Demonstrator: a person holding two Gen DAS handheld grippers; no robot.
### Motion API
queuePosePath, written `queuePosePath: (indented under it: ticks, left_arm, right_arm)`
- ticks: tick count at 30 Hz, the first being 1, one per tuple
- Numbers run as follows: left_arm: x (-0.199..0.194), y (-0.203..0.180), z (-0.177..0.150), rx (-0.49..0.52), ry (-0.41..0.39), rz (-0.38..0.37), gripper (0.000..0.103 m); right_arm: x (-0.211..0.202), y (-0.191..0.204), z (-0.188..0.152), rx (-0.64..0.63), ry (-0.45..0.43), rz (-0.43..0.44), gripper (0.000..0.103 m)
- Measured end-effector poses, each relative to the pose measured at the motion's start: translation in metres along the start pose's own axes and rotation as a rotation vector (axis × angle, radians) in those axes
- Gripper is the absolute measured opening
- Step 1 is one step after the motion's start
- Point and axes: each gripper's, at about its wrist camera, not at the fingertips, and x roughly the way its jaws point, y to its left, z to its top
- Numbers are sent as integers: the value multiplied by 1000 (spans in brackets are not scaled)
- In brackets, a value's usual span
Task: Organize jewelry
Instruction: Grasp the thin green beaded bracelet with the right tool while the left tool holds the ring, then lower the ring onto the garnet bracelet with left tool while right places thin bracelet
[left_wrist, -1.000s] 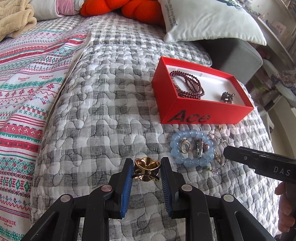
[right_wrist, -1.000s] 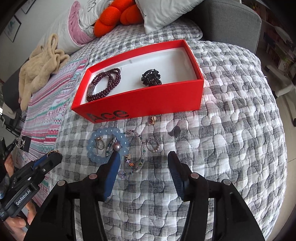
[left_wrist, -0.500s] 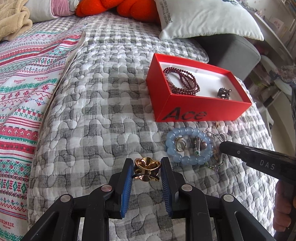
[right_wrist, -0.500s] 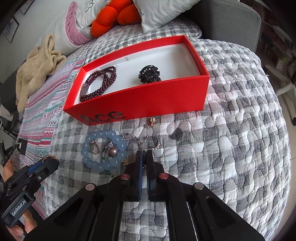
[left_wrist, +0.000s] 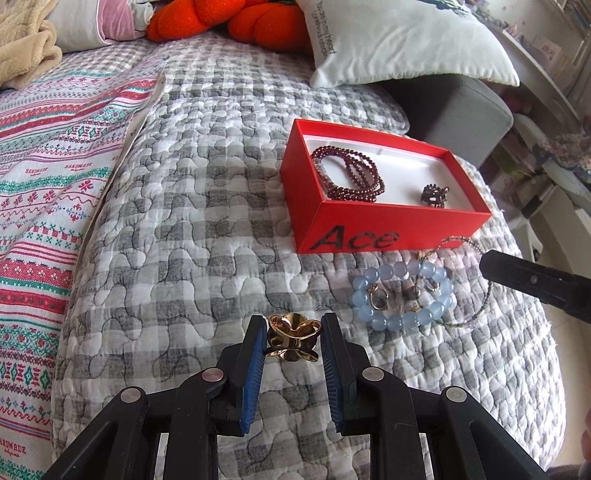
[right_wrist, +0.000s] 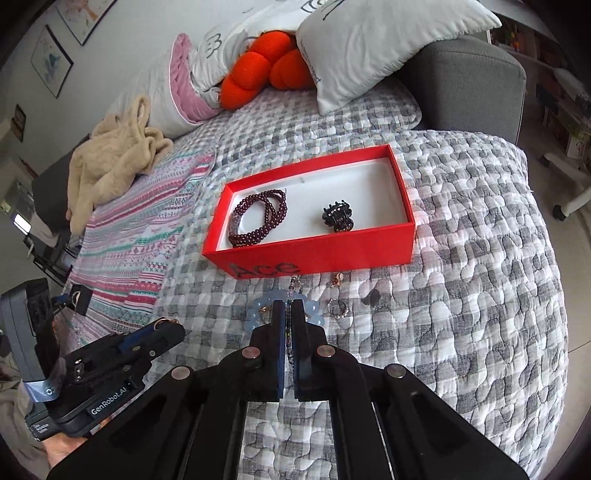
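Observation:
A red box marked "Ace" lies on the quilt and holds a dark red bead bracelet and a black hair claw; the box also shows in the right wrist view. My left gripper is shut on a gold hair clip above the quilt. My right gripper is shut on a thin beaded chain, lifted over the light blue bead bracelet; the chain also shows in the left wrist view, hanging in a loop. Small rings and charms lie inside and beside the blue bracelet.
A small ring, an earring and a dark piece lie on the quilt in front of the box. Pillows, an orange cushion and a beige blanket lie at the back. The bed edge drops off at right.
My right gripper closed on the beaded chain and has lifted it off the quilt. The left gripper with the gold clip has drawn back slightly from the box.

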Motion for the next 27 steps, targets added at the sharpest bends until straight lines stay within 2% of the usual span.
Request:
queuePosePath:
  ticks: [4,7,14,22,27]
  left_arm:
    - [1,-5,0,8,0,-1,24]
    - [2,-7,-1,12,5,1,24]
    - [1,-11,3,18,-4,-5,24]
    - [-4,-24,31,51,-104,-15,24]
    - [6,-33,50,77,-164,-13,24]
  right_arm:
    - [-17,9,2,-31,-38,47,2]
    - [-28,13,3,-62,-72,39,2]
    - [-28,-8,6,-19,-56,26,2]
    - [-35,-11,29,-10,-118,66,2]
    - [-26,-12,49,-7,-159,106,2]
